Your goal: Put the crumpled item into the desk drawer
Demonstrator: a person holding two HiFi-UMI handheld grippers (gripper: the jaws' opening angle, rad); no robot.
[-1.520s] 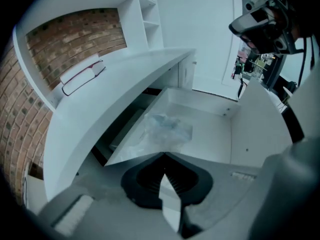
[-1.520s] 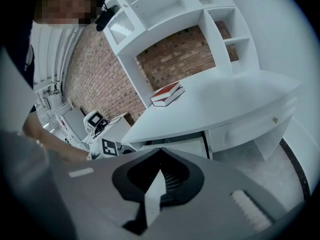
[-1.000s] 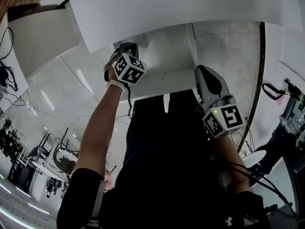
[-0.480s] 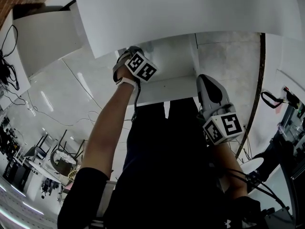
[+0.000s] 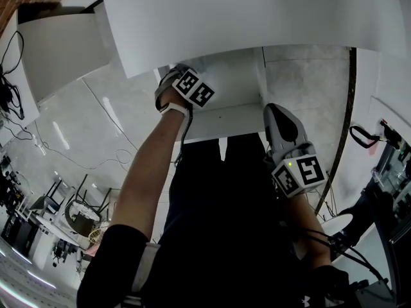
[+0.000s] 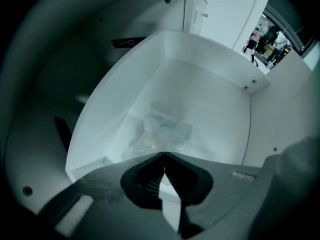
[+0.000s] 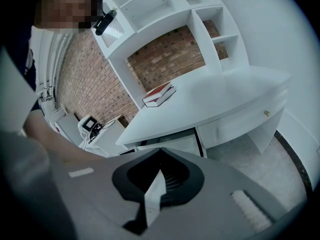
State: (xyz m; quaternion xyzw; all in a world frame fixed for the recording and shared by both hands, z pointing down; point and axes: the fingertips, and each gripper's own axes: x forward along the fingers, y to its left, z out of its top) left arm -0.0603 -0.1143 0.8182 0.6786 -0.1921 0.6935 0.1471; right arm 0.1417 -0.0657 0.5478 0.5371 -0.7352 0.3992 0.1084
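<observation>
Your left gripper (image 6: 164,155) points straight down into the open desk drawer (image 6: 210,99). Its jaws are clamped tight on the near edge of the crumpled item (image 6: 164,130).

- Item: a pale, translucent wad, low inside the drawer over the middle of its floor. Whether it touches the floor can't be made out.
- Drawer: white inside, with bare walls and small screw heads (image 6: 245,88) on the right wall. To its left is the dark cavity under the desk.

Your right gripper (image 7: 161,152) is held back from the desk and tilted downward. Its jaws are pressed together with nothing between them.

Surface:
- The white desk top (image 5: 244,18) spans the top of the head view, and the drawer stands pulled out beneath its front edge.
- Your left forearm (image 5: 144,178) reaches toward the drawer.
- In the right gripper view, a red-and-white book (image 7: 159,94) lies on the desk top. Otherwise the top is plain white.
- A second drawer front with a small knob (image 7: 266,113) sits flush, right of the open drawer.

Room:
- The brick wall (image 7: 170,59) stands behind the desk, with a white shelf unit (image 7: 165,6) against it.
- The floor (image 5: 77,127) is pale, glossy, marbled tile with streaks of reflected light.
- Black cables (image 5: 13,95) trail at the left edge.
- Chairs (image 5: 80,213) are grouped at lower left, well apart from the desk.
</observation>
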